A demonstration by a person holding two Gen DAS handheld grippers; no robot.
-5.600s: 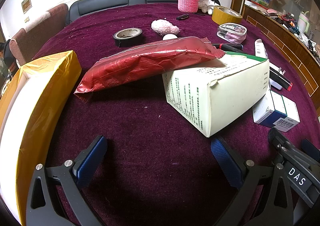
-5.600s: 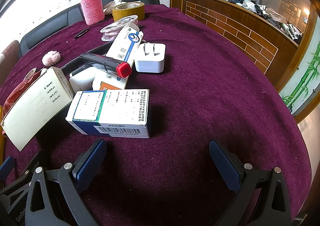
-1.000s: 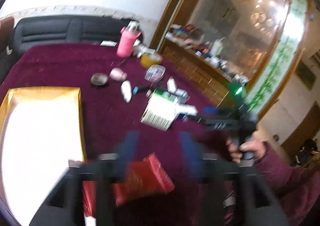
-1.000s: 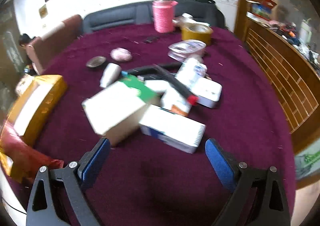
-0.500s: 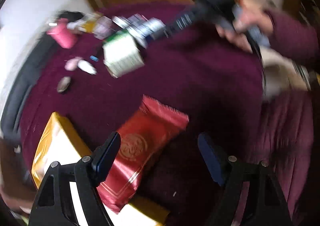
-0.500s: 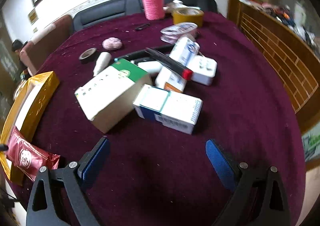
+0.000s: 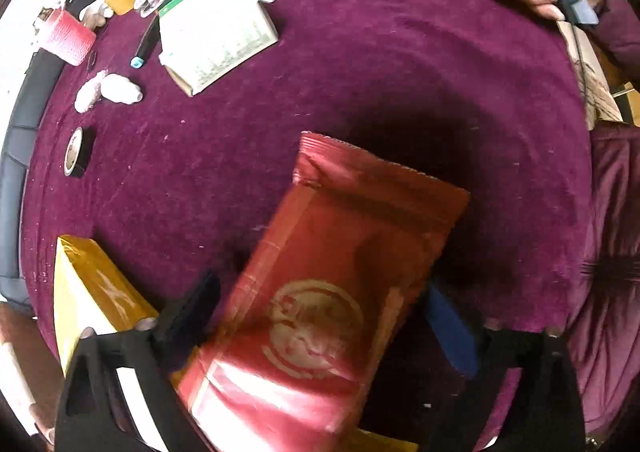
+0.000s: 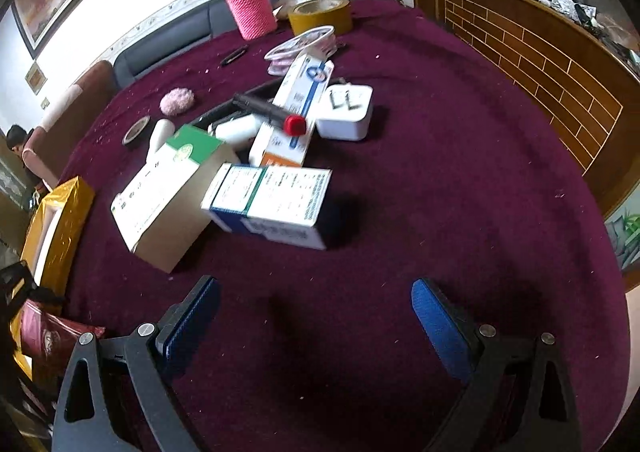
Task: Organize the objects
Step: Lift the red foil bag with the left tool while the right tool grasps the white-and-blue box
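Looking down past our left gripper (image 7: pixel 320 320), we see its jaws spread wide, the red pouch (image 7: pixel 332 292) lying loose between them, its near end over the yellow box (image 7: pixel 92 292); our right gripper (image 8: pixel 316 316) gapes empty above the purple tablecloth (image 8: pixel 440 192), near the white boxes (image 8: pixel 272 204)

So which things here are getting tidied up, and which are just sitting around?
Being tidied:
red packet
gold box
left hand-held gripper, open

Just lying about:
pink bottle
yellow tape roll
white plug
pink puff
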